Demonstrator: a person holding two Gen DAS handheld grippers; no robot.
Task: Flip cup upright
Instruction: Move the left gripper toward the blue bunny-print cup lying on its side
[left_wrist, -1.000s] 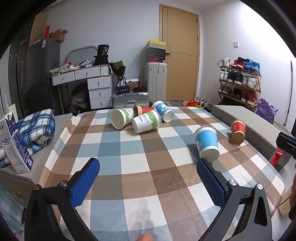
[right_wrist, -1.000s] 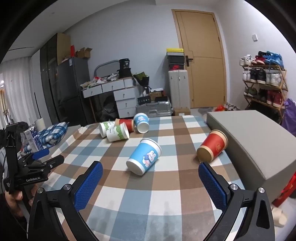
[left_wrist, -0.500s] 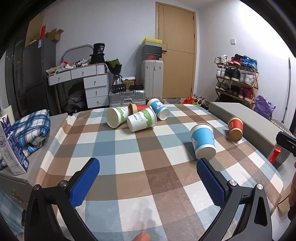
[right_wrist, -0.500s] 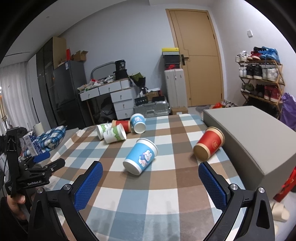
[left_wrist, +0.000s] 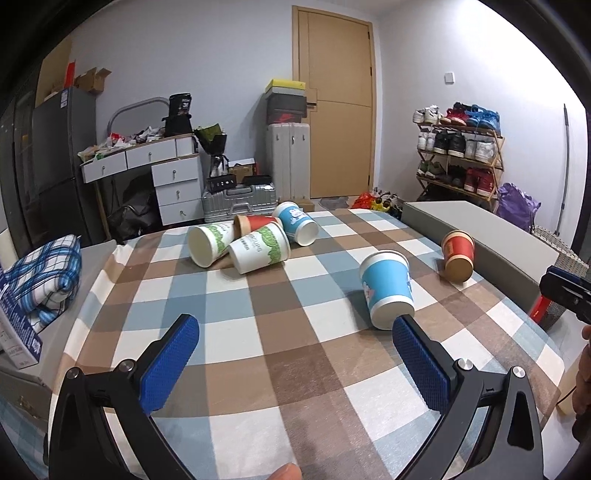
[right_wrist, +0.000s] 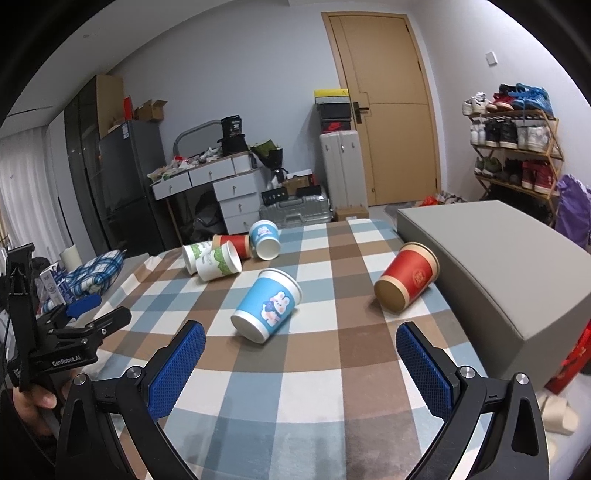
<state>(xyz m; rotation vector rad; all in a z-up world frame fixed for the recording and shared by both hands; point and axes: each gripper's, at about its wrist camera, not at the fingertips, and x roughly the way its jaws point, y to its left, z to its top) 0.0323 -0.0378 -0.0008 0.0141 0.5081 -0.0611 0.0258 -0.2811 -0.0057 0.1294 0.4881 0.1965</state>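
Several paper cups lie on their sides on a checked tablecloth (left_wrist: 258, 310). A blue rabbit cup (right_wrist: 266, 304) lies nearest, also in the left wrist view (left_wrist: 388, 286). A red cup (right_wrist: 406, 282) lies to its right beside a grey box; it also shows in the left wrist view (left_wrist: 458, 254). A cluster of green-white, red and blue cups (left_wrist: 255, 240) lies at the far side. My left gripper (left_wrist: 291, 362) is open and empty above the near cloth. My right gripper (right_wrist: 301, 365) is open and empty, short of the blue cup.
A long grey box (right_wrist: 509, 269) lies along the table's right edge. A folded plaid blanket (left_wrist: 40, 273) and a milk carton (left_wrist: 14, 332) sit off the left side. The left gripper shows at the left of the right wrist view (right_wrist: 77, 325).
Both grippers have moved slightly forward and lower toward the cups; the blue and red cups look larger. No cup has moved. Both grippers stay open.
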